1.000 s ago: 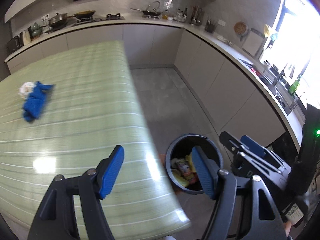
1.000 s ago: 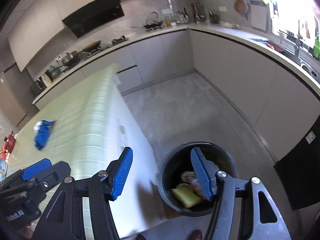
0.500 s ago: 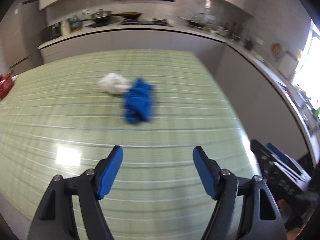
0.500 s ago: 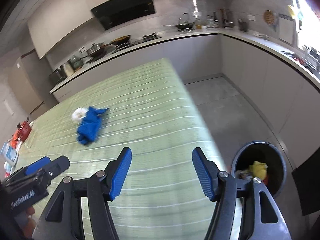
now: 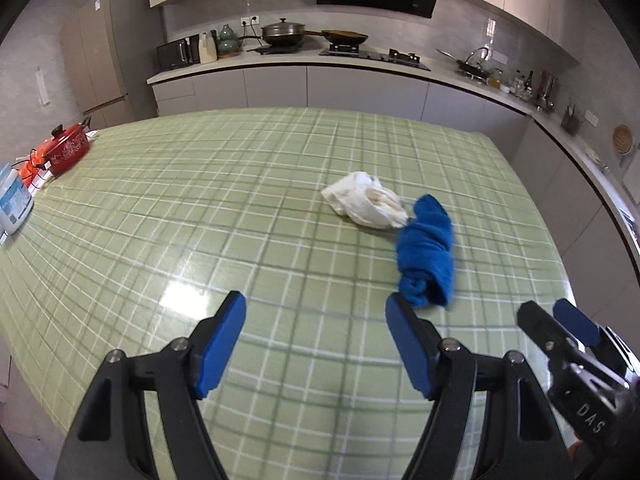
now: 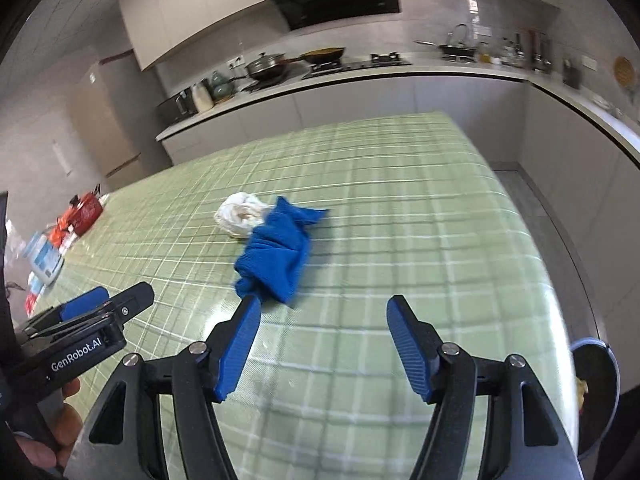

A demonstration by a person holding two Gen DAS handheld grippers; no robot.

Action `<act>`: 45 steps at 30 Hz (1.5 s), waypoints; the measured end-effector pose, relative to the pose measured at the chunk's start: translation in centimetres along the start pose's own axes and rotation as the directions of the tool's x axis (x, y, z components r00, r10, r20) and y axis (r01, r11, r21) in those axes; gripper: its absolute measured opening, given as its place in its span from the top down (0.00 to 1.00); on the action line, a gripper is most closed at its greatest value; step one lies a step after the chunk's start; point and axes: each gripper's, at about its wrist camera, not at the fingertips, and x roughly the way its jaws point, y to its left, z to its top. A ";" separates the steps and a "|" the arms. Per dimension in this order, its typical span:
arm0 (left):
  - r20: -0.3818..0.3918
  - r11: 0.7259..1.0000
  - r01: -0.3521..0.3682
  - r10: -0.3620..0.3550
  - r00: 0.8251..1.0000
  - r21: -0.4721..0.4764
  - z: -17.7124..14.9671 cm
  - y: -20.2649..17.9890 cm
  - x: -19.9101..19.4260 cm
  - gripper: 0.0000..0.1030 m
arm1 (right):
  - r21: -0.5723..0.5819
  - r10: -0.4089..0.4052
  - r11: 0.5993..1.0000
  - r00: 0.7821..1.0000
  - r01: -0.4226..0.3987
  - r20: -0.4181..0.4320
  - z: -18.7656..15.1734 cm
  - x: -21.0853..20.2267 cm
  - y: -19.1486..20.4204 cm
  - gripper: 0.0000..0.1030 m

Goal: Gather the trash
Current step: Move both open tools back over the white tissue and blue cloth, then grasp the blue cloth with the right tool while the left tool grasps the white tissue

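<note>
A crumpled white paper wad (image 5: pixel 366 200) (image 6: pixel 240 213) lies on the green checked table (image 5: pixel 200 208) (image 6: pixel 420 208), touching a bunched blue cloth (image 5: pixel 428 252) (image 6: pixel 278 252). My left gripper (image 5: pixel 316 308) is open over the table, short of the cloth, with nothing between its blue pads. My right gripper (image 6: pixel 324 312) is also empty, and its jaws are opening; the cloth's near end lies just beyond its left pad (image 6: pixel 240 340). Each gripper shows in the other's view, the right gripper (image 5: pixel 568 332) and the left gripper (image 6: pixel 96 304). A black trash bin (image 6: pixel 596 392) stands on the floor off the table's right edge.
A red pot (image 5: pixel 68 148) and a white-blue container (image 5: pixel 14 200) sit at the table's far left. Grey cabinets with a worktop (image 5: pixel 360 64) carrying pans run behind and along the right. A hand (image 6: pixel 48 440) holds the left gripper's handle.
Both grippers swung left from over the trash bin to over the table. The wad and cloth now lie close ahead. The right jaws stand slightly wider.
</note>
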 end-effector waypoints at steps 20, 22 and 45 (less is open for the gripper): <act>-0.056 0.981 0.119 -0.112 0.992 0.154 4.4 1.6 7.2 0.28 | 0.021 -0.193 0.981 0.979 0.195 -0.068 3.1 10.8 4.9 0.30; -0.060 0.979 0.128 -0.120 0.991 0.161 4.5 1.4 7.3 0.28 | 0.015 -0.204 0.978 0.977 0.206 -0.065 3.1 10.9 4.7 0.30; -0.077 0.978 0.122 -0.110 0.991 0.166 5.4 -1.7 8.2 0.29 | 0.010 -0.200 0.980 0.979 0.200 -0.038 4.6 11.7 0.7 0.59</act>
